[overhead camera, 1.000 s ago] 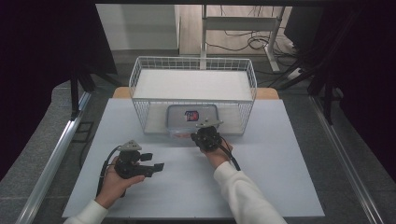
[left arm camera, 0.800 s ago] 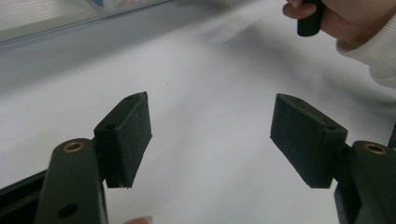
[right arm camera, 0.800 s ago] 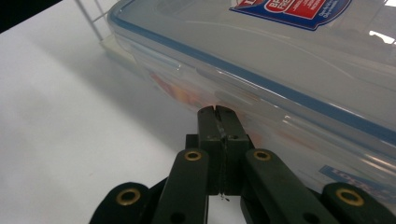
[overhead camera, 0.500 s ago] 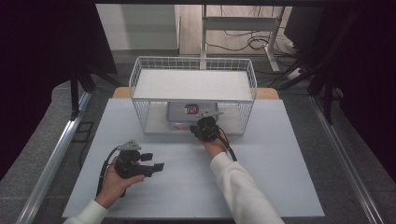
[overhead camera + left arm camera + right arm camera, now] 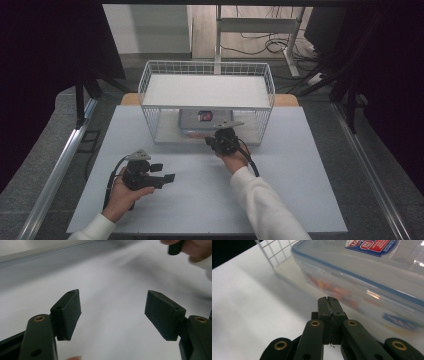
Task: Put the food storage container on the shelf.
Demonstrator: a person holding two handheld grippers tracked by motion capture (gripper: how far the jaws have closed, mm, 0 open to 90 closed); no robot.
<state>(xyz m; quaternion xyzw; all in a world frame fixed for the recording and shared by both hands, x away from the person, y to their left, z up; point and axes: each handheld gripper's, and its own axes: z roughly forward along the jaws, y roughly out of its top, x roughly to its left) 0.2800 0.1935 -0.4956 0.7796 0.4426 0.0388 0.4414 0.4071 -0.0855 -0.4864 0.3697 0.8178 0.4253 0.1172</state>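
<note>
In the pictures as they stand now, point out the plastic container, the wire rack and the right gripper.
plastic container (image 5: 362, 287): right gripper view, on its clear side wall below the blue-edged lid.
wire rack (image 5: 207, 65): high view, on its back top rim.
right gripper (image 5: 328, 298): right gripper view, at the tips of its closed jaws.

The wire rack (image 5: 207, 102) stands at 12 o'clock on the table (image 5: 300, 170), its solid upper shelf (image 5: 207, 91) barring any approach from above to the clear plastic box (image 5: 202, 120) beneath it. Wire side walls close off 3 and 9 o'clock; the front, toward 6 o'clock, looks open. The right claw (image 5: 328, 299), jaws pressed together, sits just before the box's near wall. Around the spread left claw (image 5: 112, 312) at 7 o'clock the table lies bare.
</note>
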